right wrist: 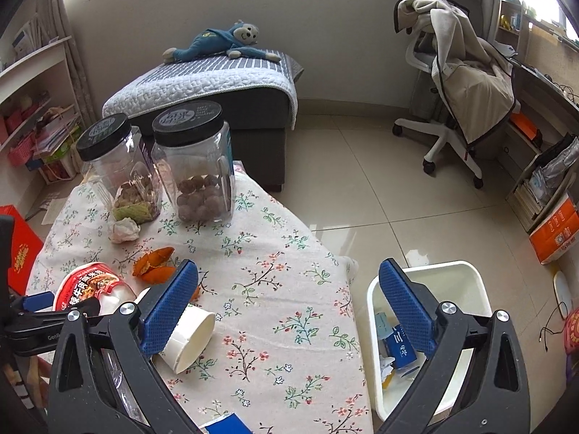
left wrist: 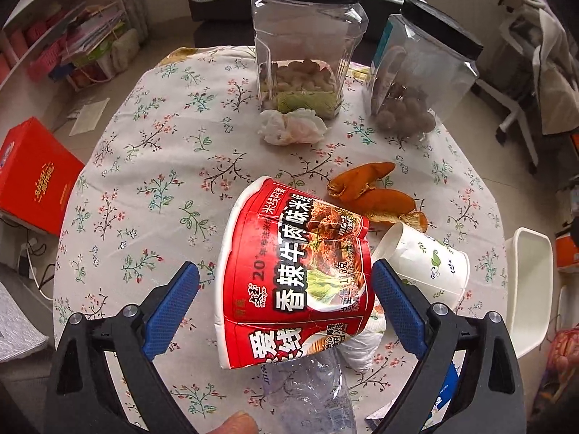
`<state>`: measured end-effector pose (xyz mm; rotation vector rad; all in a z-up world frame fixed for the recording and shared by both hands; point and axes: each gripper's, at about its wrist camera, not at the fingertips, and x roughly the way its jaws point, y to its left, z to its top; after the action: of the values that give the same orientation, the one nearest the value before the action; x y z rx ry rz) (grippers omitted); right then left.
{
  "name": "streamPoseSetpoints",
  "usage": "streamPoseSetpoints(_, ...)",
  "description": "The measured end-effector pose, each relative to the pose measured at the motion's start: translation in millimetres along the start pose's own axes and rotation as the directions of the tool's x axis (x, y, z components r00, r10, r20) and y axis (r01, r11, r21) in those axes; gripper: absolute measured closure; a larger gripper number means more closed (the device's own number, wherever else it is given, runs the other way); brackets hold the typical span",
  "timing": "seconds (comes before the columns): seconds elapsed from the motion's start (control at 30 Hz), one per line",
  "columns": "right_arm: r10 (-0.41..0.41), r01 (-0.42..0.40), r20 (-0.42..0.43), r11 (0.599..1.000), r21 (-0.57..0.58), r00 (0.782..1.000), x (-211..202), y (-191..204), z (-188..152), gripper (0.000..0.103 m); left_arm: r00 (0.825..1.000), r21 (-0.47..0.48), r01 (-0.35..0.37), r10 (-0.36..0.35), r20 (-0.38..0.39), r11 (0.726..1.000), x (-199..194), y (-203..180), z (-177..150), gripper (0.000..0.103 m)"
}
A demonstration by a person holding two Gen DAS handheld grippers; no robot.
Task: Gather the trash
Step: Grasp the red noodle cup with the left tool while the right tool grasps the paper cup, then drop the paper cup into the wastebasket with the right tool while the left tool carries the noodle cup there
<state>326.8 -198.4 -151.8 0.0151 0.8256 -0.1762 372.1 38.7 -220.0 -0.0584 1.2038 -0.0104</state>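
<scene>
A crushed red noodle cup (left wrist: 293,275) lies on its side on the floral tablecloth (left wrist: 152,195), between the wide-open fingers of my left gripper (left wrist: 286,275); neither pad clearly touches it. A white paper cup (left wrist: 427,264) lies tipped over just right of it, with orange peels (left wrist: 372,191) behind and a crumpled tissue (left wrist: 293,124) by the jars. A clear plastic bottle (left wrist: 311,394) lies under the noodle cup. My right gripper (right wrist: 289,275) is open and empty above the table's right edge, beside the white trash bin (right wrist: 459,282), which holds wrappers. The paper cup (right wrist: 190,336) lies by its left finger.
Two clear jars with black lids (left wrist: 307,39) (left wrist: 419,68) stand at the table's far side. A red box (left wrist: 32,173) sits on the floor at left. A grey ottoman (right wrist: 224,86) stands behind the table and an office chair (right wrist: 456,83) is at far right.
</scene>
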Motion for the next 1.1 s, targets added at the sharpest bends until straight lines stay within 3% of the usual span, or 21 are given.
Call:
streamPoseSetpoints(0.07, 0.006, -0.006, -0.027, 1.0, -0.011, 1.0, 7, 5, -3, 0.007, 1.0, -0.001, -0.004, 0.004, 0.017, 1.0, -5, 1, 0, 0.01)
streamPoseSetpoints(0.2, 0.021, -0.022, -0.061, 1.0, -0.02, 0.998, 16, 12, -5, 0.007, 0.995, -0.042, 0.096, -0.095, 0.011, 0.995, -11, 6, 1, 0.007)
streamPoseSetpoints(0.3, 0.026, -0.031, -0.076, 0.997, -0.064, 0.997, 20, 21, -6, 0.007, 0.998, -0.028, 0.062, -0.063, -0.007, 0.998, -3, 2, 0, 0.007)
streamPoseSetpoints(0.4, 0.043, -0.059, -0.089, 0.982, -0.18, 0.995, 25, 37, -11, 0.007, 0.999, 0.007, 0.023, -0.023, -0.027, 1.0, 4, -1, -4, 0.007)
streamPoseSetpoints(0.47, 0.091, -0.122, -0.137, 0.962, -0.245, 0.986, 34, 49, -16, 0.007, 1.0, 0.02, 0.011, -0.011, -0.007, 1.0, 0, 1, -6, 0.017)
streamPoseSetpoints(0.63, 0.185, -0.279, -0.255, 0.872, -0.403, 0.949, 54, 88, -32, 0.007, 0.999, 0.006, 0.003, -0.004, 0.043, 1.0, -21, 23, -10, 0.018)
streamPoseSetpoints(0.73, 0.203, -0.328, -0.297, 0.819, -0.471, 0.933, 66, 108, -43, 0.007, 0.996, -0.019, 0.006, -0.004, 0.085, 1.0, -40, 39, -14, 0.018)
streamPoseSetpoints(0.87, 0.225, -0.4, -0.401, 0.808, -0.432, 0.888, 91, 115, -53, 0.015, 0.992, -0.046, 0.006, 0.0, 0.13, 0.999, -60, 60, -20, 0.018)
streamPoseSetpoints(1.03, 0.286, -0.435, -0.415, 0.839, -0.328, 0.864, 94, 109, -47, 0.026, 0.987, -0.073, 0.016, -0.004, 0.161, 0.997, -69, 79, -24, 0.018)
streamPoseSetpoints(1.1, 0.302, -0.434, -0.403, 0.853, -0.291, 0.864, 89, 105, -42, 0.028, 0.985, -0.084, 0.009, 0.005, 0.173, 0.996, -70, 84, -23, 0.018)
